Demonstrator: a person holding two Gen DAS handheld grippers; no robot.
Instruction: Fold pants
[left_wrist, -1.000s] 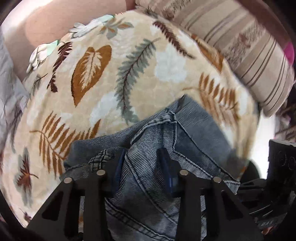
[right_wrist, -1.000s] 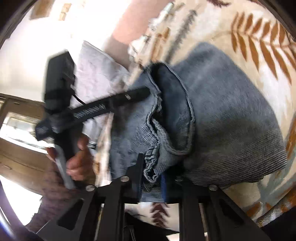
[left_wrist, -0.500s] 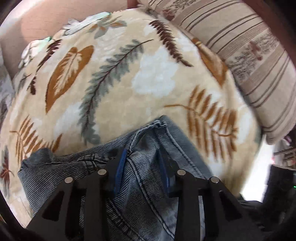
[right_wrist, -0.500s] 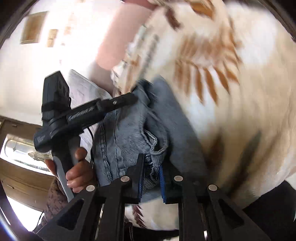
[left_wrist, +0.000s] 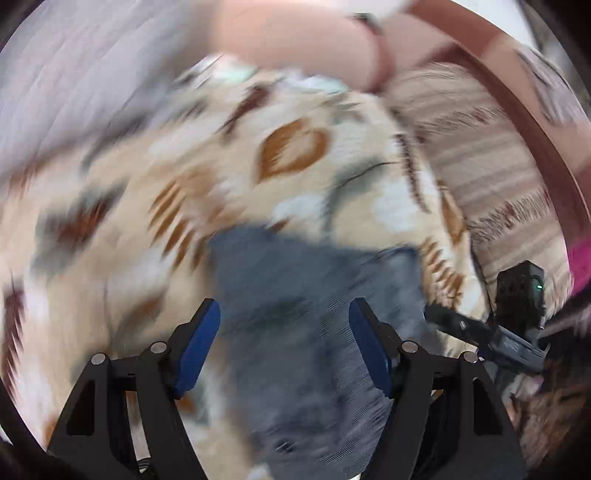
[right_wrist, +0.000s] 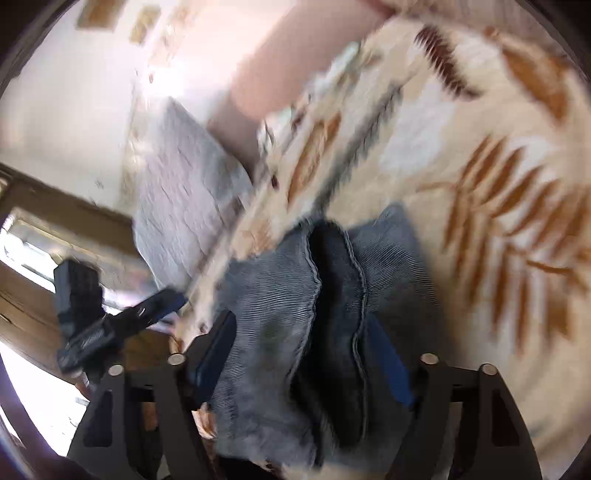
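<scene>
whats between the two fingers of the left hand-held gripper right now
Blurred denim: the pants lie in the gap of the open left hand-held gripper, seen in the left wrist view.

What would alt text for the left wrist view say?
Blurred view: the open left gripper hangs over grey-blue denim pants lying on a leaf-patterned cream blanket. The right gripper shows at the right edge, near a striped cushion.

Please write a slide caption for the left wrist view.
Open left tongs above gray jeans on a leaf-patterned blanket.

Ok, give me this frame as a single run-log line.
left gripper: open above jeans | right gripper: open, fingers astride bunched denim | surface: leaf-print blanket | view: motion-blurred
</scene>
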